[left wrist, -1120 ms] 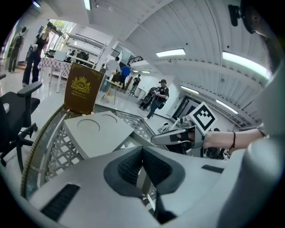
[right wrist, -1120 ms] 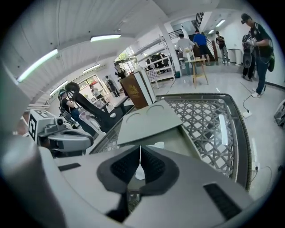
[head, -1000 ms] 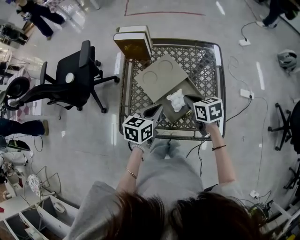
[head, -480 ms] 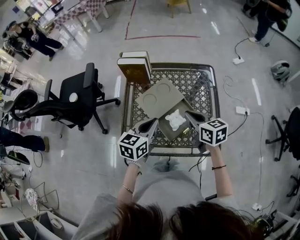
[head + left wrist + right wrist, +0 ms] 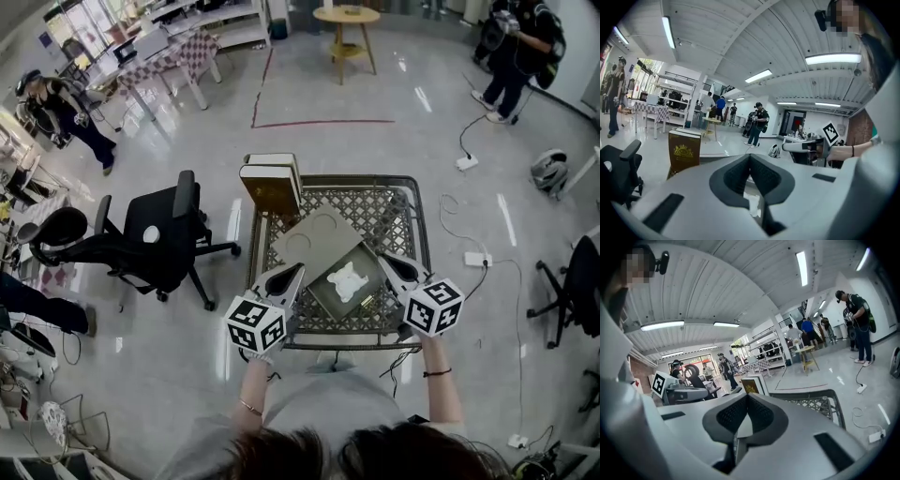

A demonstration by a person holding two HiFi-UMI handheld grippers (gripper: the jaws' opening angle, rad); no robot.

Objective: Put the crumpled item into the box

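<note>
The white crumpled item lies inside the open grey box on the mesh-topped cart. In the head view my left gripper sits just left of the box, shut and empty. My right gripper is just right of the box, also shut with nothing in it. In the left gripper view the jaws meet at their tips, and a scrap of the crumpled item shows below them. The right gripper view has its jaws closed over the cart's mesh.
The box's flat lid lies on the cart behind the box. Two brown book-like cases stand at the cart's far left corner. A black office chair is to the left. Cables lie on the floor to the right, and people stand farther off.
The head view has pulled back and up, showing more of the room. Both grippers stay shut beside the box, the left a little farther from the crumpled item, which stays in the box.
</note>
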